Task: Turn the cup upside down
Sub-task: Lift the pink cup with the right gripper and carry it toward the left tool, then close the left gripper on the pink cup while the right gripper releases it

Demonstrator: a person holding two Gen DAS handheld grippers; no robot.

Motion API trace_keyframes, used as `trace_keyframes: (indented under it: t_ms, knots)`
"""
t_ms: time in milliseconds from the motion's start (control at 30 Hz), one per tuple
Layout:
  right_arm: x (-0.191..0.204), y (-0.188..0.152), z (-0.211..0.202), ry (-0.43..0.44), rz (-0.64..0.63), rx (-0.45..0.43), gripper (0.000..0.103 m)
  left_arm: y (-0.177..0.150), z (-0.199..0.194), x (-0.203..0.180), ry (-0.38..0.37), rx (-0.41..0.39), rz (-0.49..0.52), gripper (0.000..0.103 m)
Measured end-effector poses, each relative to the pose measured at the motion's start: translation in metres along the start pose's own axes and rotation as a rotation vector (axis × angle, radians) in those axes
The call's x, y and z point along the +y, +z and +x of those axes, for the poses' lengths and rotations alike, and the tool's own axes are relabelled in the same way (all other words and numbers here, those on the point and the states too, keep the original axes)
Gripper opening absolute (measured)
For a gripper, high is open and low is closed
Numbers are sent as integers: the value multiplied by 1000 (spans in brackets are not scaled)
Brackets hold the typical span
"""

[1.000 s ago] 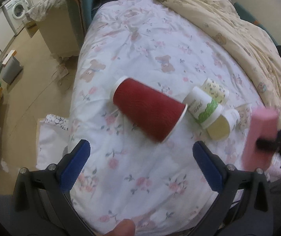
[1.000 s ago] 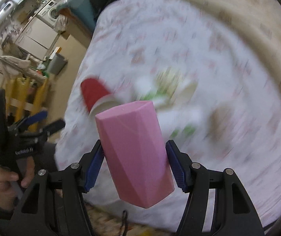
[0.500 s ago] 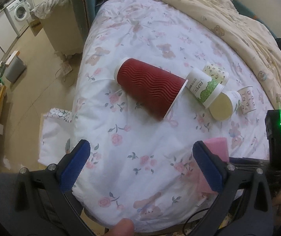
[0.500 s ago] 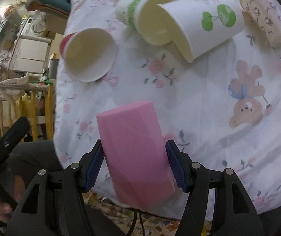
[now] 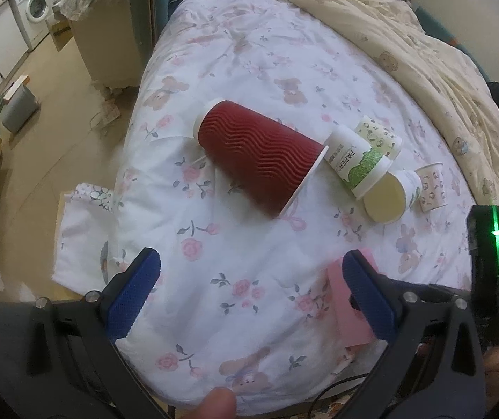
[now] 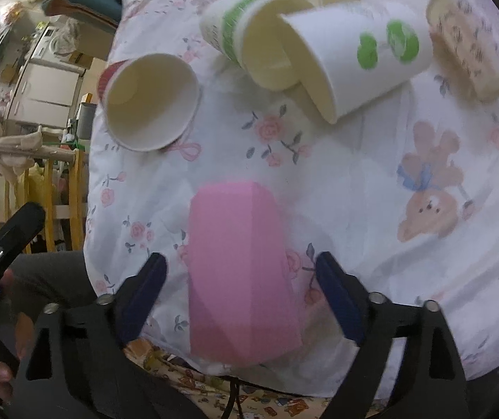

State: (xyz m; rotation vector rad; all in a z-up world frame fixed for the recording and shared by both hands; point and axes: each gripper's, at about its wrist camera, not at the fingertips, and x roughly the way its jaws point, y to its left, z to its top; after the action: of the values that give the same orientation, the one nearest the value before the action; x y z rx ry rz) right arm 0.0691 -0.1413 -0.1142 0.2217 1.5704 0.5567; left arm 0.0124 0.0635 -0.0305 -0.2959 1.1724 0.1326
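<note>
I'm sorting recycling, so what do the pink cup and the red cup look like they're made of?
Pink cup: probably matte plastic, judging by its smooth, faceted sides. Red cup: paper, with a wavy ribbed sleeve and a white rolled rim.

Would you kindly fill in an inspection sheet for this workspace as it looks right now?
Surface: bed sheet, white, floral, wrinkled.
Job's things: pink cup standing on the sheet between the right fingers, which appear spread clear of it.
Clutter: red ribbed cup on its side; several paper cups lying beside it; beige quilt.
Grippers: left gripper open, empty; right gripper open.
Cables: dark cord at the bed edge.
Surroundings: washing machine, bin.
</note>
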Motion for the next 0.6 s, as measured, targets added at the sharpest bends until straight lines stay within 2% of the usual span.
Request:
trace_keyframes:
  t_ms: [67, 133, 233, 433, 500, 600]
  knots:
    - [6, -1, -11, -12, -33, -22, 97, -1, -1, -1, -3, -5, 6, 103]
    - [15, -5, -28, -63, -93, -74, 97, -2, -2, -2, 11, -16, 6, 103]
    - [29, -19, -62, -102, -175, -208, 97, -2, -5, -4, 29, -41, 17, 103]
    - [29, -40, -108, -137, -226, -368, 97, -2, -5, -6, 23, -44, 24, 103]
    - [25, -43, -113, -134, -225, -395, 97, -2, -5, -9, 24, -41, 37, 103]
    - [16, -49, -111, -190, -197, -442, 97, -2, -5, -10, 33, -48, 41, 103]
